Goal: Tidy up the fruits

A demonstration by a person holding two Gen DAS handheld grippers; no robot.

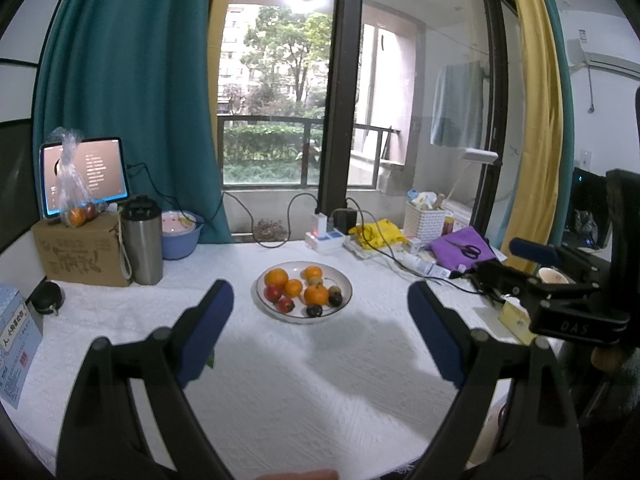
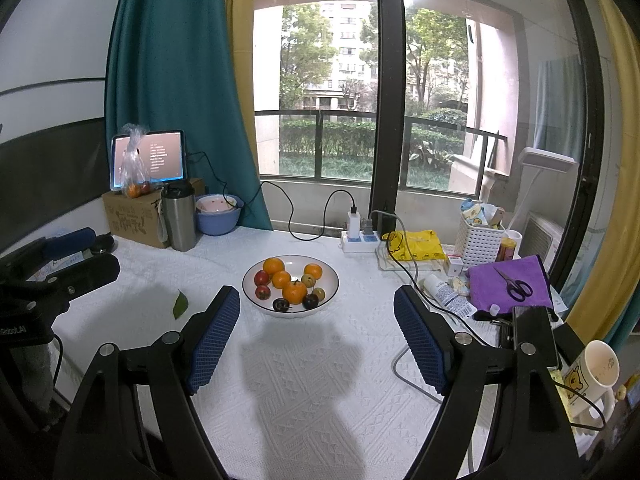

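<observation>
So both grippers are just hanging over the white textured tablecloth (image 2: 304,380) with nothing in them: the left gripper (image 1: 320,320) has its blue-padded fingers (image 1: 204,332) spread wide apart, and the right gripper (image 2: 316,328) is the same deal, its ribbed blue pads (image 2: 214,338) far apart and empty. The fruit is all piled in a shallow white plate with a thin dark rim (image 2: 328,276) sitting mid-table, ahead of both grippers and well apart from them. In it there's a big orange tangerine (image 2: 295,292) near the front, a few smaller oranges (image 2: 273,266) behind it, a couple of small red fruits (image 2: 262,278) on the left side, and dark purple round ones (image 2: 281,305) along the front edge. A single green leaf (image 2: 180,305) lies on the cloth left of the plate. Further back on the left, a clear plastic bag with more fruit (image 1: 74,200) sits on top of a brown cardboard box (image 1: 80,252), next to a stainless steel tumbler (image 1: 142,240) and a blue bowl (image 1: 180,240).
</observation>
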